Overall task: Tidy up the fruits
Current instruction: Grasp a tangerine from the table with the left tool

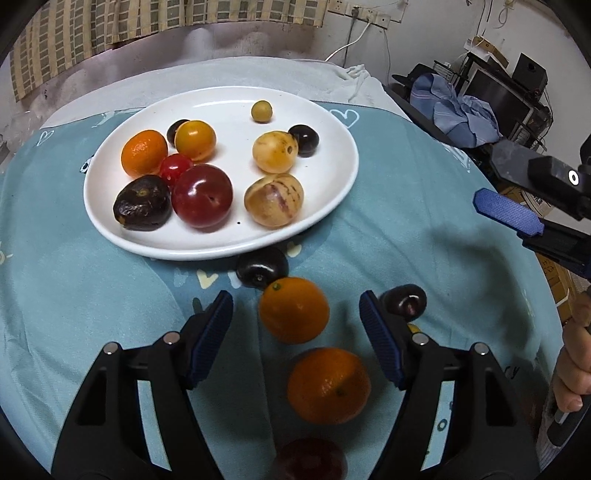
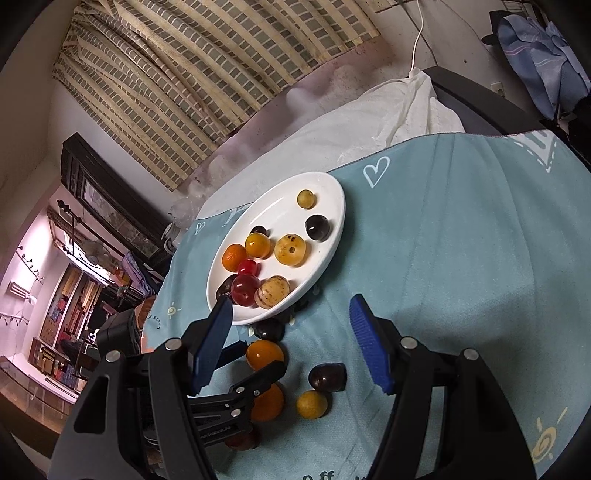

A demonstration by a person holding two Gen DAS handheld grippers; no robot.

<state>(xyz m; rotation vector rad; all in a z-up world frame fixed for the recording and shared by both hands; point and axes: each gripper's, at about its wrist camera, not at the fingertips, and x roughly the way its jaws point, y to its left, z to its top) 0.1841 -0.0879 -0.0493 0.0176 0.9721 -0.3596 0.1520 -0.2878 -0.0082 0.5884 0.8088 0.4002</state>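
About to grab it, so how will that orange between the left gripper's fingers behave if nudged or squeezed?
The orange looks round, so it would likely roll on the soft cloth. Its smooth skin may slip, though the ribbed pads should help.

This is a lived-in home room: a checked curtain (image 1: 110, 29) hangs at 12 o'clock, clothes (image 1: 454, 110) lie piled at 2 o'clock, and a heart-printed blue cloth (image 1: 406, 206) covers the table.

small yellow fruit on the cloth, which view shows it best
The right wrist view: the small yellow fruit lies fully visible beside a dark plum. In the left wrist view only a yellow sliver shows behind a tong finger.
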